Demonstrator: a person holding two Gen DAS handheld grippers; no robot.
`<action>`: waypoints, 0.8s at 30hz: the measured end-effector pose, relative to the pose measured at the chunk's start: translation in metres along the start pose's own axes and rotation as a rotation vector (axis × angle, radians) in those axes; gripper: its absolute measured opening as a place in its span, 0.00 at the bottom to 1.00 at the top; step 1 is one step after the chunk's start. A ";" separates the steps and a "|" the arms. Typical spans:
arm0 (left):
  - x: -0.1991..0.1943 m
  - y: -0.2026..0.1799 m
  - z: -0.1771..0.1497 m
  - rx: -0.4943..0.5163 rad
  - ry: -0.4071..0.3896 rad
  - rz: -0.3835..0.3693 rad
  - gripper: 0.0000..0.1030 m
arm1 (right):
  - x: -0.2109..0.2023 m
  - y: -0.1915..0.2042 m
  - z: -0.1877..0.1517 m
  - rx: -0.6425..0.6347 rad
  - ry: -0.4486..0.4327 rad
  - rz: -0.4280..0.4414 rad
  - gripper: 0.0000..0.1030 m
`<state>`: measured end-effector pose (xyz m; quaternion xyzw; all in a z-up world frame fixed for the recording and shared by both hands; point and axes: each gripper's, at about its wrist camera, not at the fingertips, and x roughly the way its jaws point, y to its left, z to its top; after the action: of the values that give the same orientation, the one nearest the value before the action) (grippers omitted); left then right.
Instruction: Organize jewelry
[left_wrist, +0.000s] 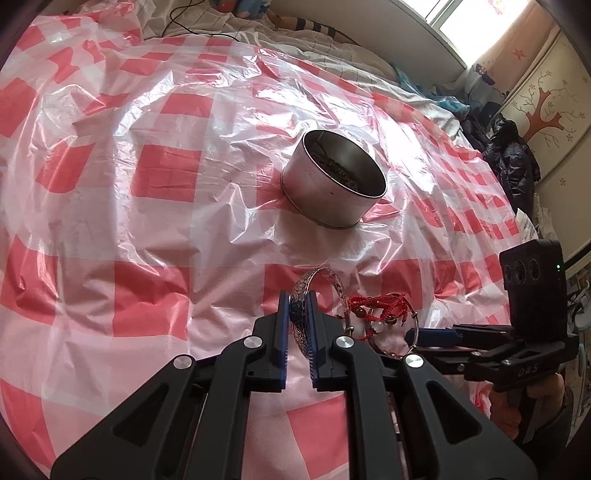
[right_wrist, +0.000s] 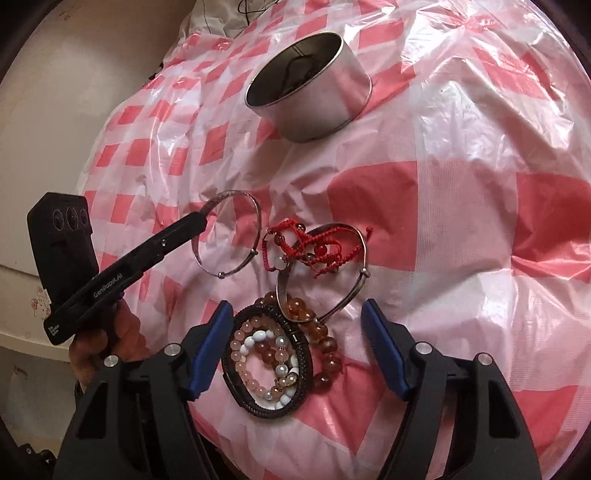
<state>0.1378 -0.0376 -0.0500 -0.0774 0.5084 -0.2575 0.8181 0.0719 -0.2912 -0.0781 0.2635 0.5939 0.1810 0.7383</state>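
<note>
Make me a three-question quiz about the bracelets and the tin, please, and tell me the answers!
1. What does the left gripper hold?
A. a silver bangle
B. the tin
C. nothing

2. What colour is the knotted cord bracelet?
A. blue
B. red
C. green

3. Is the right gripper holding anything?
A. the tin
B. the red cord
C. nothing, it is open

Answers: 1 A, its pads pinch the silver bangle. 2 B, the cord bracelet is red and lies over another bangle. 3 C, its fingers stand apart above the bead bracelets, far from the metal tin.
</note>
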 end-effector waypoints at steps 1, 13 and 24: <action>0.000 0.000 0.000 0.000 0.000 0.000 0.08 | 0.000 -0.003 0.000 0.014 -0.013 -0.001 0.48; -0.017 0.011 0.001 -0.059 -0.044 -0.038 0.09 | -0.064 0.028 0.003 -0.098 -0.293 0.189 0.06; -0.013 0.009 0.003 -0.064 -0.045 -0.055 0.09 | -0.080 0.040 0.004 -0.153 -0.351 0.226 0.06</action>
<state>0.1389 -0.0241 -0.0416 -0.1233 0.4953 -0.2620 0.8191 0.0590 -0.3064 0.0098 0.2992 0.4074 0.2587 0.8232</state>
